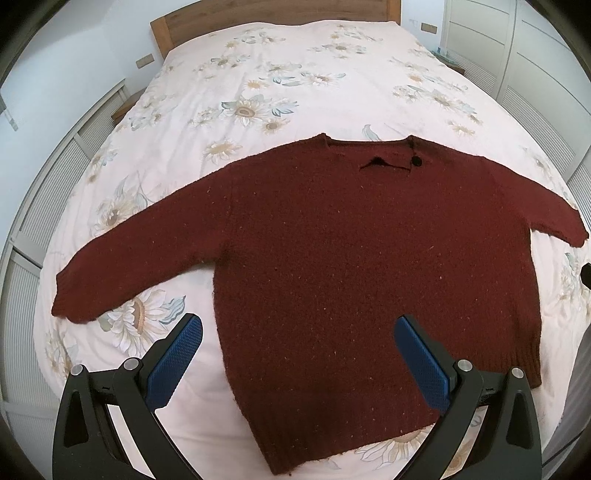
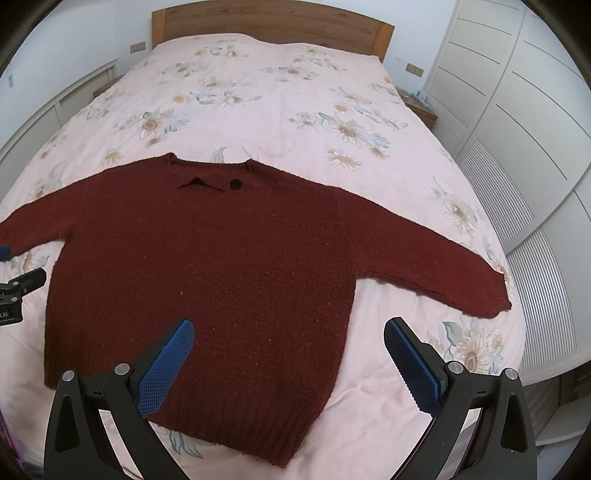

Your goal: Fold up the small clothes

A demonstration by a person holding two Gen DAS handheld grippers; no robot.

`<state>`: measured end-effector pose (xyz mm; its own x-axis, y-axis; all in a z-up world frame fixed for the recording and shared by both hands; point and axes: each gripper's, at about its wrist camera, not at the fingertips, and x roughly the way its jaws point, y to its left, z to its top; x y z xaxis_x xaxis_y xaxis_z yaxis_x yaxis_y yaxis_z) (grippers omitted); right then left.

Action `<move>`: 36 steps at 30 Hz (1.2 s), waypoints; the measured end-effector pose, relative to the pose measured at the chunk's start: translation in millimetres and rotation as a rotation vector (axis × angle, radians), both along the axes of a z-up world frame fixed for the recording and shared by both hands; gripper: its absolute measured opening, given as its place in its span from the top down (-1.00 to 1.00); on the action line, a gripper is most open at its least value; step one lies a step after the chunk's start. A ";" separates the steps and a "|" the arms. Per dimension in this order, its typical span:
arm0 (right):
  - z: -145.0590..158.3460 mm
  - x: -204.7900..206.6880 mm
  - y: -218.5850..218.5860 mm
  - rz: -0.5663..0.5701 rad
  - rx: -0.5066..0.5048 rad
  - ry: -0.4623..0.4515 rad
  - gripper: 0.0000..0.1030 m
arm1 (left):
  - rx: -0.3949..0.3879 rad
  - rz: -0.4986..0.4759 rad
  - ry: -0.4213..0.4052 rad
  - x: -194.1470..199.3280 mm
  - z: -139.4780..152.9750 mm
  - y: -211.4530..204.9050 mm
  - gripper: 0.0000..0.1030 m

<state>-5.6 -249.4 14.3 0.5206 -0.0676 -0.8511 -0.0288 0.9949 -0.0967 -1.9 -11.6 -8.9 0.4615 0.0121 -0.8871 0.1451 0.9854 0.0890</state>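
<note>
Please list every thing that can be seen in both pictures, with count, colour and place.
sweater: one, dark red, flat on the bed, sleeves spread out
button: one, black, at the collar
bedspread: one, pale pink with flowers, covering the bed
headboard: one, brown wood, far end
wardrobe: one, white, right side
left gripper: one, black with blue pads, open above the hem
right gripper: one, same colours, open

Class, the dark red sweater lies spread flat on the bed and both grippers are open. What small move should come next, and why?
Probably lower the left gripper toward the sweater sleeve cuff on its side, since both sleeves lie spread outward, nothing is folded yet, and neither gripper holds cloth. The right gripper also hangs open above the hem.
</note>
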 end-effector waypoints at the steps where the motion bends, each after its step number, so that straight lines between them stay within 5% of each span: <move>1: 0.1 0.0 0.1 0.000 0.000 0.000 -0.99 | 0.000 0.000 0.000 0.0 -0.1 0.3 -0.98; 22: -10.5 11.6 -19.5 -0.035 0.031 -0.010 -0.99 | 0.008 -0.019 0.006 10.1 -1.7 -1.7 -0.98; 28: -21.1 43.8 -86.9 -0.147 0.028 -0.019 -0.99 | 0.030 -0.022 0.000 35.4 -1.8 -2.0 -0.98; 36: -61.5 93.9 -235.6 -0.392 0.055 0.033 -0.99 | 0.050 -0.016 -0.017 75.3 -9.5 3.1 -0.98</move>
<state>88.2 -485.0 -47.2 0.4367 -0.2093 -0.8749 0.3519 0.9348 -0.0481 73.3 -8.5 -18.3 0.4774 0.0485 -0.8774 0.1585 0.9773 0.1403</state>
